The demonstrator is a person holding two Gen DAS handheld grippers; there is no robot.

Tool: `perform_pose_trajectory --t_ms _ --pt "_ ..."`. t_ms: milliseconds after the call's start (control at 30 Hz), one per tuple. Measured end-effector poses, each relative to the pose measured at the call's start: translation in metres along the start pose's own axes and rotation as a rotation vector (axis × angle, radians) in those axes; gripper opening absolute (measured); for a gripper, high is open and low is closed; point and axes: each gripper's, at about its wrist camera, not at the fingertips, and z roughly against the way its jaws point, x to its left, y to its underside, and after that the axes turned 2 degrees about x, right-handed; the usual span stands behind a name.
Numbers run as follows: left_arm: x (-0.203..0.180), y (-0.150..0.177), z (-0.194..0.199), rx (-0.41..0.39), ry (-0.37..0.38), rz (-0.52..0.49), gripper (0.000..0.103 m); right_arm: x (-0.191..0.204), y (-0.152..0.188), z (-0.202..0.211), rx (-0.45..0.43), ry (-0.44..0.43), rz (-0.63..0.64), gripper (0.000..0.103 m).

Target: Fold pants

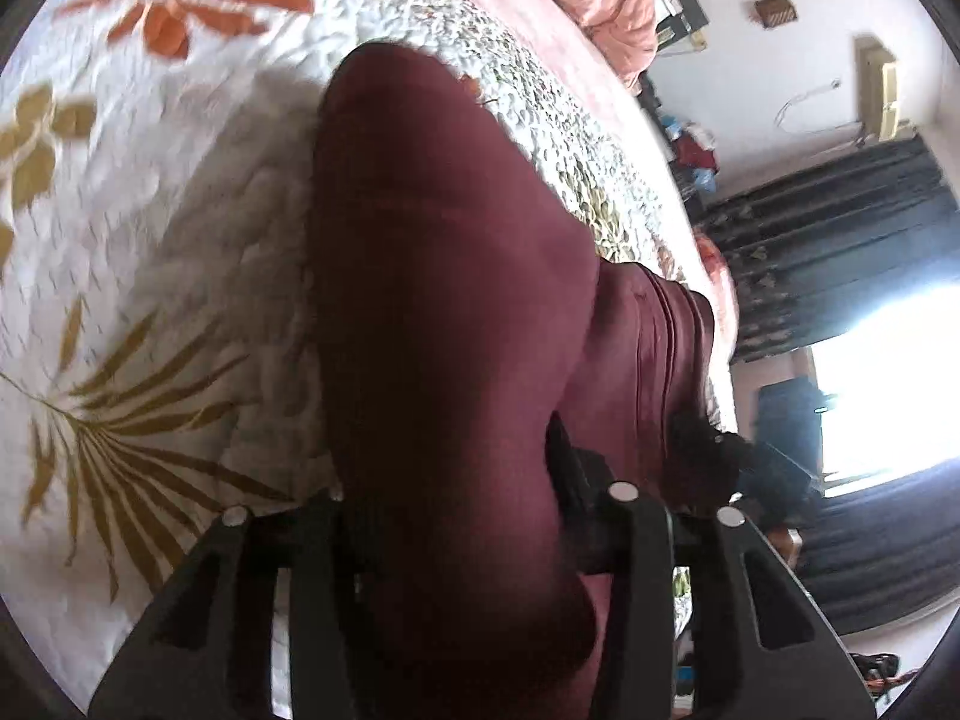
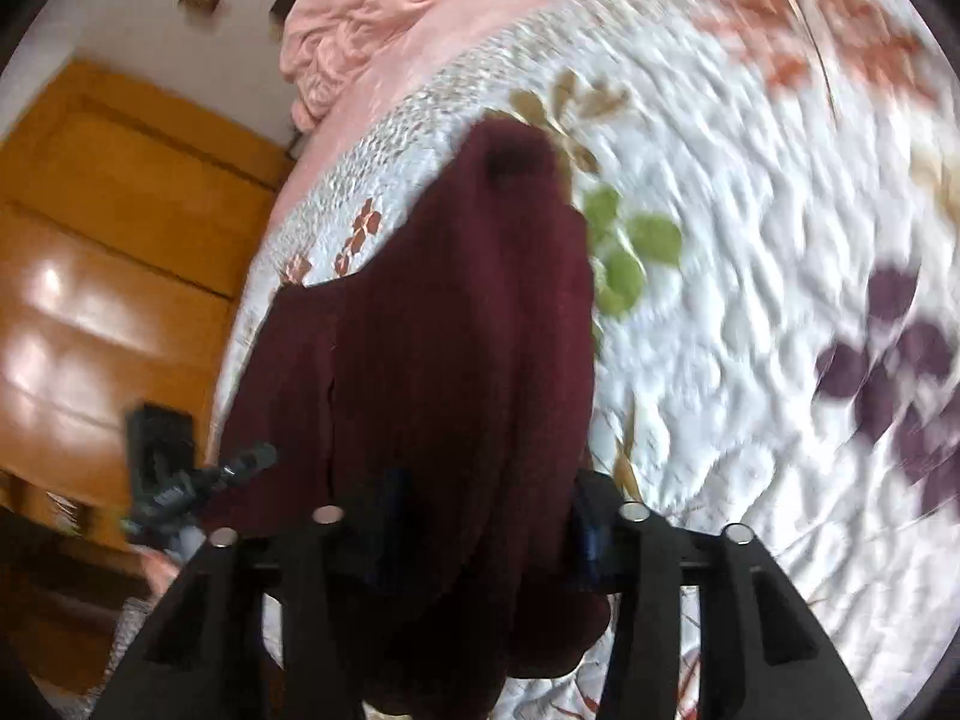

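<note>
The maroon pants [image 1: 444, 324] hang in a thick bunch from both claws, filling the centre of each wrist view from the bottom edge upward, lifted above the quilted floral bedspread [image 1: 180, 192]. The main risk, as I judge it, is the cloth slipping out: each claw bites a gathered wad instead of a flat hem, so layers could slide free unevenly and drop in a heap. The blur over the bedspread suggests quick motion, which would add to that pull. A second risk is a crooked fold, since the legs look twisted together and no seams line up.

The fabric is dark wine-red, soft and matte, with long vertical creases; in the left wrist view a pleated strip shows at centre right.

The left gripper [image 1: 462, 540] pinches the pants between its fingers, and the right gripper [image 2: 480, 540] does the same.

Beyond, a pink blanket [image 2: 372, 30] lies crumpled at the top, a wooden wardrobe [image 2: 108, 228] fills the left of the right wrist view, and dark curtains [image 1: 840, 264] hang at right.
</note>
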Motion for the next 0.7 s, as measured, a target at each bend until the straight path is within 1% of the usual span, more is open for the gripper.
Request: perform_pose_trajectory --t_ms 33,67,100,167,233,267,333,367,400,433,467,533,567,600,633,667,700 --pt "0.001 0.001 0.000 0.002 0.029 -0.007 0.043 -0.004 0.002 0.000 -0.005 -0.022 -0.019 0.053" --pt "0.000 0.002 0.000 -0.003 0.027 -0.014 0.044 -0.005 0.004 0.001 -0.008 -0.022 -0.018 0.056" --pt "0.000 0.003 0.001 -0.006 0.018 -0.024 0.046 -0.004 0.006 0.003 -0.013 -0.002 -0.007 0.061" --pt "-0.005 0.005 0.007 -0.012 -0.003 -0.050 0.048 -0.002 0.012 0.012 -0.025 0.016 -0.001 0.063" --pt "-0.014 0.007 0.015 -0.023 -0.062 -0.080 0.051 0.001 0.016 0.028 -0.058 0.044 0.014 0.063" --pt "-0.019 0.008 0.022 -0.034 -0.098 -0.100 0.055 0.004 0.018 0.037 -0.087 0.080 0.025 0.063" --pt "-0.025 0.014 0.043 -0.075 -0.180 -0.139 0.056 0.013 0.023 0.056 -0.147 0.150 0.065 0.063" --pt "-0.035 0.018 0.057 -0.123 -0.233 -0.165 0.056 0.022 0.027 0.065 -0.164 0.145 0.092 0.063" --pt "-0.045 0.022 0.067 -0.171 -0.279 -0.195 0.056 0.034 0.033 0.074 -0.175 0.119 0.129 0.062" --pt "-0.055 0.027 0.076 -0.210 -0.295 -0.229 0.057 0.046 0.037 0.078 -0.177 0.095 0.167 0.062" --pt "-0.065 0.029 0.083 -0.237 -0.286 -0.261 0.057 0.060 0.041 0.080 -0.174 0.074 0.208 0.062" --pt "-0.089 0.034 0.088 -0.259 -0.257 -0.309 0.057 0.077 0.047 0.077 -0.155 0.059 0.265 0.061" --pt "-0.096 0.033 0.085 -0.259 -0.238 -0.317 0.057 0.083 0.046 0.073 -0.148 0.055 0.277 0.061" --pt "-0.102 0.032 0.079 -0.239 -0.204 -0.317 0.057 0.089 0.046 0.065 -0.137 0.044 0.291 0.061" --pt "-0.095 0.038 0.084 -0.218 -0.189 -0.314 0.057 0.090 0.047 0.061 -0.128 0.054 0.295 0.061" --pt "-0.097 0.036 0.077 -0.200 -0.201 -0.314 0.057 0.087 0.049 0.057 -0.118 0.086 0.288 0.061" --pt "-0.097 0.034 0.064 -0.181 -0.240 -0.314 0.056 0.085 0.049 0.051 -0.105 0.107 0.274 0.061"
